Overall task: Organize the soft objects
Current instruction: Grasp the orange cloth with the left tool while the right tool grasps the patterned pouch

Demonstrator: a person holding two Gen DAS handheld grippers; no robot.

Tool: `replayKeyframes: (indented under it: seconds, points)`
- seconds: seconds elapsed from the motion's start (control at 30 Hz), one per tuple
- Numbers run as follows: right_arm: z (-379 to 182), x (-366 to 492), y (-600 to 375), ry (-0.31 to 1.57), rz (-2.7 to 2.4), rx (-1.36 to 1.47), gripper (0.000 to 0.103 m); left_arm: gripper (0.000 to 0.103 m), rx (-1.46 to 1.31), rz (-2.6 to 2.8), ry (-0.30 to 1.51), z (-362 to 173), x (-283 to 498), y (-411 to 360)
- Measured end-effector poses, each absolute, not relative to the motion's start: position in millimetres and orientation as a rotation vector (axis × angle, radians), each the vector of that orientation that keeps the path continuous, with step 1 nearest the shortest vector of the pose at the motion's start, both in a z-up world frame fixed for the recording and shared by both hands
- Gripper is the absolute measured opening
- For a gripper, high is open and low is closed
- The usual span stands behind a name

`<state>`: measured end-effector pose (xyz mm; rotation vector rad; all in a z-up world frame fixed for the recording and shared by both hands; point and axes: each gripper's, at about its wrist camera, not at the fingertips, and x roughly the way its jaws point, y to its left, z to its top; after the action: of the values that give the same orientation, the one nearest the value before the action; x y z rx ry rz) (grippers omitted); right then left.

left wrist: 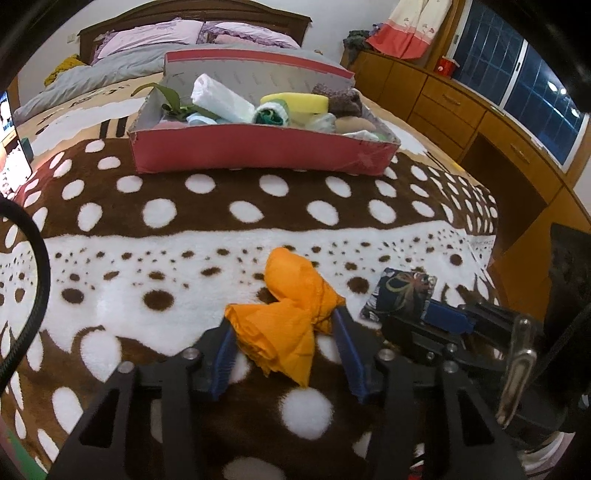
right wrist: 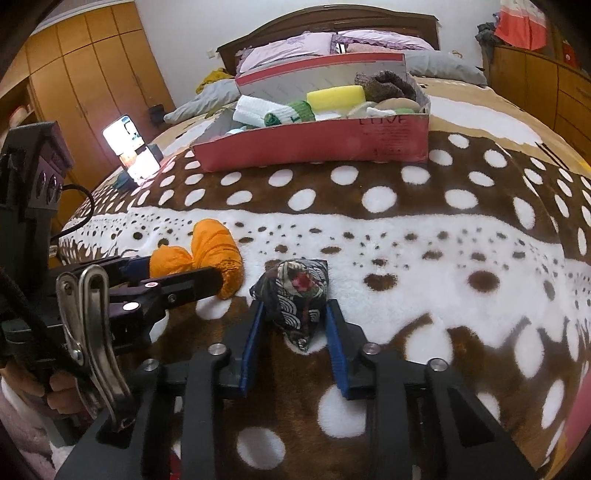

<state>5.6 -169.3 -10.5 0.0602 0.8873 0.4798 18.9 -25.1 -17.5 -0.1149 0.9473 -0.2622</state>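
Note:
An orange cloth bundle (left wrist: 291, 314) lies on the spotted blanket (left wrist: 221, 206), and my left gripper (left wrist: 282, 317) is shut on it, blue pads against both its sides. To its right, a dark patterned pouch (right wrist: 299, 299) sits between the blue pads of my right gripper (right wrist: 293, 310), which press on it. Each gripper shows in the other's view: the right gripper (left wrist: 443, 317) on the pouch (left wrist: 399, 291), the left gripper (right wrist: 184, 277) around the orange cloth (right wrist: 214, 251). Farther up the bed stands a red box (left wrist: 258, 151) (right wrist: 314, 147) with several soft items: a white roll, a yellow sponge, brown knitwear.
A lit phone on a stand (right wrist: 131, 147) rests at the blanket's left edge. Wooden drawers and a desk (left wrist: 480, 122) run along the right side of the bed, and a wardrobe (right wrist: 92, 74) stands on the left. Pillows (left wrist: 166, 35) lie by the headboard.

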Motion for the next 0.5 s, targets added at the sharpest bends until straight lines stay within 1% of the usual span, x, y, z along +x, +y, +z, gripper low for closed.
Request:
replayKeyframes:
  seconds: [0.03,0.23,0.43,0.47,0.5]
  points:
    - [-10,5,-169,0.884,0.479,0.056,0.031,0.045,-0.114,-0.264,0.946,-17,19,-25]
    - [-5,1,-170,0.862,0.471,0.059,0.030,0.034,-0.119,-0.274,0.928,-12,14,-25]
    - [2,-4,-173,0.833,0.468,0.058,0.030,0.027,-0.108,-0.267,0.895,-3,8,-25]
    - [3,-3,-173,0.831,0.465,0.058,0.030,0.024,-0.108,-0.266,0.890,-1,8,-25]
    - [4,-4,-173,0.830,0.462,0.057,0.030,0.017,-0.112,-0.266,0.887,0,7,-24]
